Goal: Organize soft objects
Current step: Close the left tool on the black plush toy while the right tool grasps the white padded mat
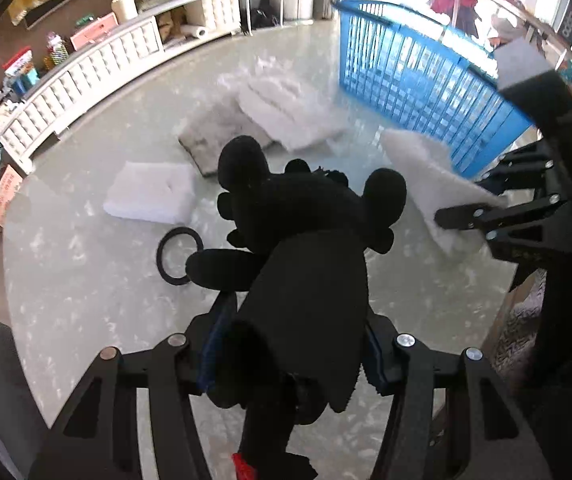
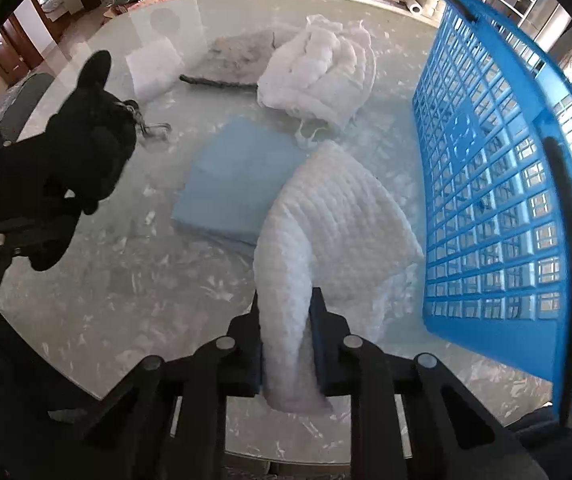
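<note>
Left hand-held gripper (image 1: 286,360) squeezed a black plush toy (image 1: 298,216) above the middle of the bench (image 1: 85,280). Right hand-held gripper (image 2: 286,344) pinched a white fluffy cloth (image 2: 326,216) that lay on the bench, just beside the blue basket (image 2: 498,184).

The marbled table (image 2: 97,292) is carrying a blue basket (image 2: 498,184), light-blue pad (image 2: 233,184), bunched white batting (image 2: 322,76), grey mat (image 2: 241,54), white pad (image 2: 153,66), black ring (image 1: 177,256).
</note>
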{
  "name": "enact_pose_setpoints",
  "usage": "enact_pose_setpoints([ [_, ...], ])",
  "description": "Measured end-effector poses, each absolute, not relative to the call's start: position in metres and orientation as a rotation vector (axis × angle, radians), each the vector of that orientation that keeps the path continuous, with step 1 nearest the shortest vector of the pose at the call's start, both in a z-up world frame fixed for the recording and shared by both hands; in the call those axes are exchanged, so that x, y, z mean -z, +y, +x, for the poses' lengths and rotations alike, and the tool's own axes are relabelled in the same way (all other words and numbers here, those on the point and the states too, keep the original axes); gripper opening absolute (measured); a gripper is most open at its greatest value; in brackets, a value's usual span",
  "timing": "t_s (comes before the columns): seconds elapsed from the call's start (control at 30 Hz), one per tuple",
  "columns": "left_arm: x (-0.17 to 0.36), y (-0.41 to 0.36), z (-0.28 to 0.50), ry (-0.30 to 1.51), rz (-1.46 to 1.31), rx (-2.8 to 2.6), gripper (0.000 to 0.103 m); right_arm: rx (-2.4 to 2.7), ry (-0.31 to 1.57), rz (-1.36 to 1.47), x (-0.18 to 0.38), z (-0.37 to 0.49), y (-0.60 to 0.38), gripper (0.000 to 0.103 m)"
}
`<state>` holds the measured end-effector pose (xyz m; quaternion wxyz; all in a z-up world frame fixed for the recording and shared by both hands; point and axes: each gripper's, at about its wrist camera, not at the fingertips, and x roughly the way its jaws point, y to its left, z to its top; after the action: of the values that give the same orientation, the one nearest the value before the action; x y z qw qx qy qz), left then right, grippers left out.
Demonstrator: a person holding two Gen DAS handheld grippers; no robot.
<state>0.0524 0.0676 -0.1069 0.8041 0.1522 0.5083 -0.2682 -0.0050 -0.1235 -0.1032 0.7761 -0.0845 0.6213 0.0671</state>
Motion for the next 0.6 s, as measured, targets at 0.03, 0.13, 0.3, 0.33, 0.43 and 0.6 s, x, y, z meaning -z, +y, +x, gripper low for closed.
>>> enact_pose_setpoints([
  [0.03, 0.1, 0.069, 0.049, 1.079, 0.317, 0.577, 0.054, -0.15, 1.333, -0.179, 0.096, -0.01, -0.121, 0.016],
  [0.13, 0.085, 0.07, 0.041, 1.047, 0.3, 0.581, 0.054, -0.161, 1.296, -0.191, 0.074, -0.021, -0.11, 0.016],
  [0.3, 0.07, 0.06, 0.034, 1.016, 0.277, 0.572, 0.054, -0.179, 1.239, -0.202, 0.038, -0.042, -0.099, 0.015],
  [0.33, 0.066, 0.058, 0.033, 1.008, 0.273, 0.572, 0.054, -0.181, 1.223, -0.212, 0.03, -0.048, -0.098, 0.015],
  [0.43, 0.056, 0.055, 0.031, 0.993, 0.255, 0.564, 0.054, -0.187, 1.191, -0.231, 0.01, -0.057, -0.099, 0.015],
  [0.6, 0.044, 0.045, 0.034, 0.976, 0.248, 0.546, 0.054, -0.185, 1.119, -0.274, -0.024, -0.053, -0.108, 0.015],
])
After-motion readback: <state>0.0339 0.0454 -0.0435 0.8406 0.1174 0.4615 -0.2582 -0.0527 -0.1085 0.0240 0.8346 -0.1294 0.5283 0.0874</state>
